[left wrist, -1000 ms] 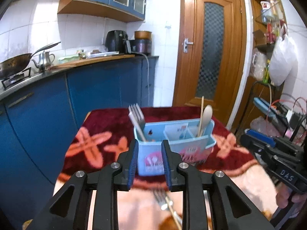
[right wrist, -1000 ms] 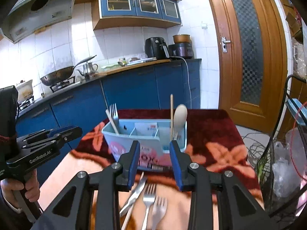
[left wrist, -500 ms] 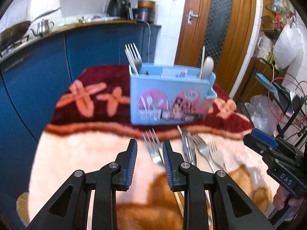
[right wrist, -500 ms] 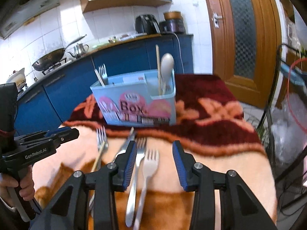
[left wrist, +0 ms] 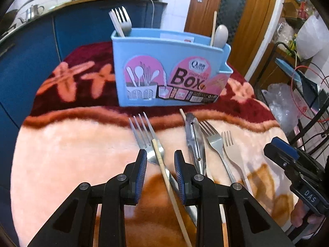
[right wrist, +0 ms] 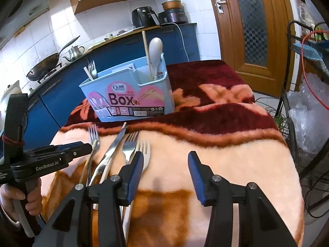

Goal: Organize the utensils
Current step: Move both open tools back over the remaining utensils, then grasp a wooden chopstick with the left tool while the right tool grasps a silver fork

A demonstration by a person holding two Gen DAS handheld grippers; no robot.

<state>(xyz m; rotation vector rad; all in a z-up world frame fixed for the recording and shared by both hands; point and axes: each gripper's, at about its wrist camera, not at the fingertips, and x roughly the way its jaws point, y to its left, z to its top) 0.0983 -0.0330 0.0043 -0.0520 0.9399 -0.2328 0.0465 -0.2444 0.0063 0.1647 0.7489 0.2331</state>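
Dropping low over the blanket now, we have both tools down from box height to the loose cutlery; a second ago the blue utensil box filled our view, and now it sits back on the dark red band with a fork and a spoon already standing in it; the left gripper has its jaws parted and empty, straddling the neck of the nearest fork and the wooden chopstick lying across it, though we cannot tell whether the pads touch either; the right gripper has spread wider than half a second ago, holding nothing, with the pale fork just beside its left finger; between them lie the tongs and another steel fork; so we read this as the approach done and the pick about to start; the crossed chopstick may come up with the fork if we close here.
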